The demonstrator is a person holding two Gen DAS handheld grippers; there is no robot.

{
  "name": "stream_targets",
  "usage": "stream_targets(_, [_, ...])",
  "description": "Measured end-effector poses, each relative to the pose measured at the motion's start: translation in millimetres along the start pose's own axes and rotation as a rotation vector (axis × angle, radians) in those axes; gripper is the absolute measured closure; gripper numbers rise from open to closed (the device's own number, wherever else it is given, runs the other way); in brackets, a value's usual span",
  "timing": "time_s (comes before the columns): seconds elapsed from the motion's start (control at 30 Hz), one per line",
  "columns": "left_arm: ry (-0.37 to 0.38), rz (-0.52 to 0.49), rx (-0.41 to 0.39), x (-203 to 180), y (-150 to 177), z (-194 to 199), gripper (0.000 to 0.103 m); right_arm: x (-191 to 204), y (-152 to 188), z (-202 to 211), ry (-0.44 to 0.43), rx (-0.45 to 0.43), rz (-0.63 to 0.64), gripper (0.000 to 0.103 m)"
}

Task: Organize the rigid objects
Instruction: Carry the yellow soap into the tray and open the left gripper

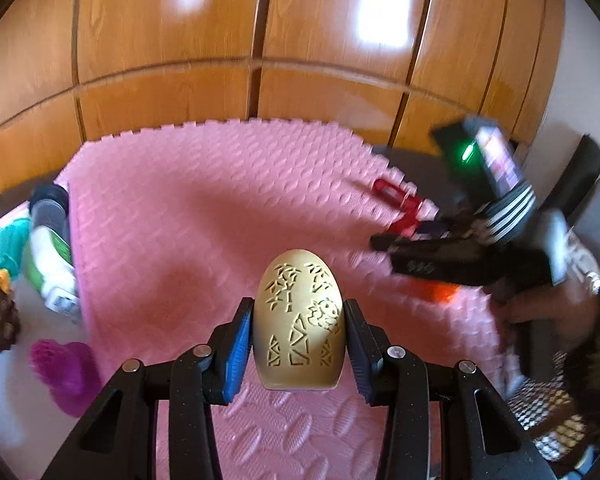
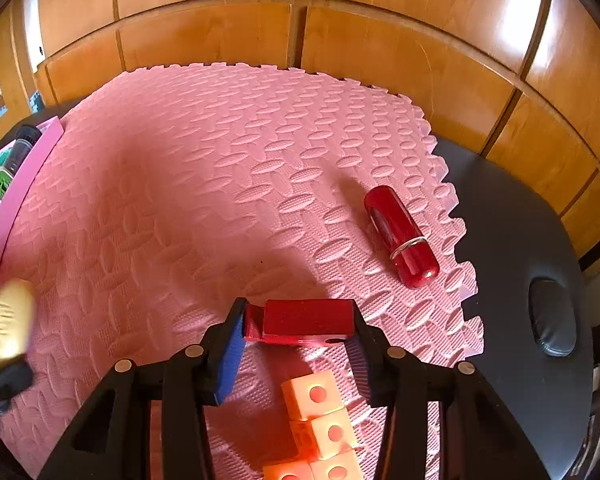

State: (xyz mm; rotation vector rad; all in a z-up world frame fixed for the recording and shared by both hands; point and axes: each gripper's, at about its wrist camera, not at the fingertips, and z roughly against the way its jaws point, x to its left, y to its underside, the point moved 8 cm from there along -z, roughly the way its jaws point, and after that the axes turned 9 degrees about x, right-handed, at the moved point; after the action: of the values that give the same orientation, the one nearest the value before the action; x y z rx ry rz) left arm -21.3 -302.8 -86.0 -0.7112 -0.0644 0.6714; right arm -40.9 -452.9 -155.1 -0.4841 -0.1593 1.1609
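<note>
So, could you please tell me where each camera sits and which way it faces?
Left wrist: on the left claw, facing wooden doors across the pink mat; its fingers clamp an egg.
Right wrist: on the right claw, same direction; its fingers clamp a red block.
Shared: mat, doors, egg, red tube; the right claw shows in the left view.

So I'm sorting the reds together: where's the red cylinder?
Right wrist view: the red cylinder lies on the pink mat's right edge, ahead of the right tool.
</note>
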Motion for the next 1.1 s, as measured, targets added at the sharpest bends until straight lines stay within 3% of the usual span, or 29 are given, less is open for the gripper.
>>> stream_targets(0.13, [-0.002, 0.051, -0.054, 19, -8, 40, 0.059, 0, 0, 0, 0.001, -0.002, 0.001, 0.057])
stream_targets(0.3, [-0.062, 0.197, -0.077, 81, 1, 82, 0.059, 0, 0, 1, 0.005, -0.004, 0.003, 0.057])
stream_targets(0.5, [-0.209, 0.406, -0.018, 177, 50, 96, 0.059, 1, 1, 1, 0.006, -0.003, 0.000, 0.057])
stream_targets(0.63, [-0.253, 0.522, 0.030, 221, 81, 93, 0.059, 1, 1, 2, 0.005, -0.003, -0.005, 0.057])
stream_targets(0.9, [-0.335, 0.530, 0.057, 250, 89, 81, 0.059, 1, 1, 1, 0.008, -0.003, -0.012, 0.057])
stream_targets(1.1, [-0.376, 0.499, 0.066, 261, 77, 69, 0.059, 0, 1, 1, 0.010, -0.003, -0.011, 0.057])
